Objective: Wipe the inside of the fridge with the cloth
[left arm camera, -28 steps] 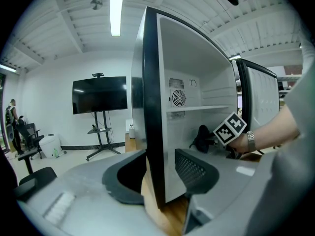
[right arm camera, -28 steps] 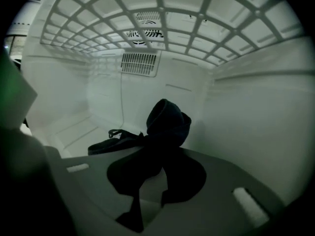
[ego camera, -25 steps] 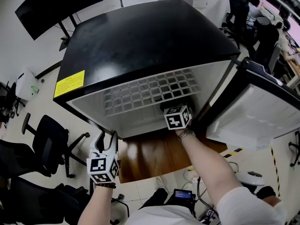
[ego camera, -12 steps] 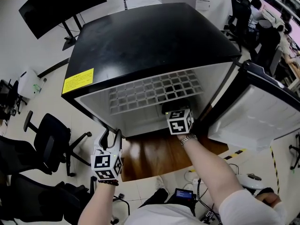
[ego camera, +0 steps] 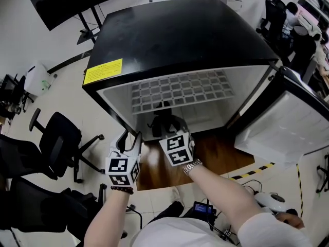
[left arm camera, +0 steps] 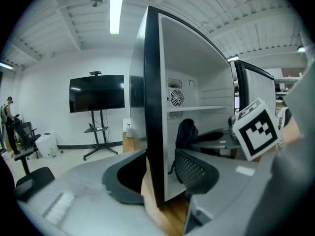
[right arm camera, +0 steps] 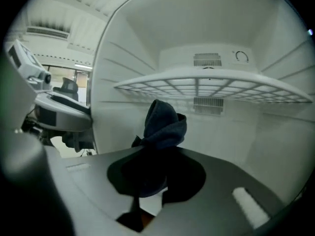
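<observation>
Left gripper (ego camera: 130, 138): jaws spread, nothing pinched, beside the near-left edge of the fridge (ego camera: 180, 35) | Right gripper (ego camera: 165, 130): jaws pinching the dark cloth (right arm camera: 164, 124) | Cloth: bunched upright inside the fridge, left half, beneath the wire shelf (ego camera: 180, 89) | Fridge door (ego camera: 288, 122): open, right.

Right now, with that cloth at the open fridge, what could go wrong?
1. The cloth sits bunched in the right gripper, so it might slip out or wipe with only a small patch.
2. The wire shelf lies just above the cloth; a raised stroke could snag on it.
3. The left gripper hovers open near the front edge of the fridge and might knock it.
</observation>
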Tool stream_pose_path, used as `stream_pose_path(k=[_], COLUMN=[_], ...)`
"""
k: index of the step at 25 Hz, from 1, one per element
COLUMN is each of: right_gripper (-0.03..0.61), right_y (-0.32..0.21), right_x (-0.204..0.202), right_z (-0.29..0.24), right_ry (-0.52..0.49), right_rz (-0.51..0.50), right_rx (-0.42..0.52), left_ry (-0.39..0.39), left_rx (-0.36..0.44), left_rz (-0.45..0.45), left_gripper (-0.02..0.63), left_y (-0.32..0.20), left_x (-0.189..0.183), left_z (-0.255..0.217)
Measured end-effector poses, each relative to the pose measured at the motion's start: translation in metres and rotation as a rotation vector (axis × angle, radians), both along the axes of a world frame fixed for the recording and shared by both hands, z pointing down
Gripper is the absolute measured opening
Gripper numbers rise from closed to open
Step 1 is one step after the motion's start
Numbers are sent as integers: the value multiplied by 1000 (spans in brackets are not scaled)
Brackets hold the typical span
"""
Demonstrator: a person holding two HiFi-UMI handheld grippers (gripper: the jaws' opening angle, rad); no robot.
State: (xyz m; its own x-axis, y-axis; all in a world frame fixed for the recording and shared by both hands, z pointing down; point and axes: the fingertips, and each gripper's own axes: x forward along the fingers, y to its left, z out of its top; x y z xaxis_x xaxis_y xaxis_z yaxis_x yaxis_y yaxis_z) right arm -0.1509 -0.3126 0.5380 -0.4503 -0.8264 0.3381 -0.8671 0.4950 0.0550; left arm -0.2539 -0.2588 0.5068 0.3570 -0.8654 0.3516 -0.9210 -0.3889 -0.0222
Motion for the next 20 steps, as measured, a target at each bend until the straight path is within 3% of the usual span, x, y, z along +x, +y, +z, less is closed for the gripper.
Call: stream_pose_path(k=[5, 9, 14, 20], right_gripper=[60, 60, 58, 58], right_y=[17, 18, 12, 8], right_x=[-41, -53, -39, -9], right_z=[19, 44, 69, 71], right_ry=[19, 89, 182, 207], right_rz=[-90, -130, -119, -70], right_rx=[-25, -40, -47, -46], left_ry=[-2, -10, -26, -20], left_rx=[-7, -8, -11, -2], left_rz=[6, 7, 7, -4], left_gripper=[175, 175, 175, 175], left_y=[0, 0, 1, 0], left_x=[0, 0, -2, 0], left_z=[0, 0, 4, 1])
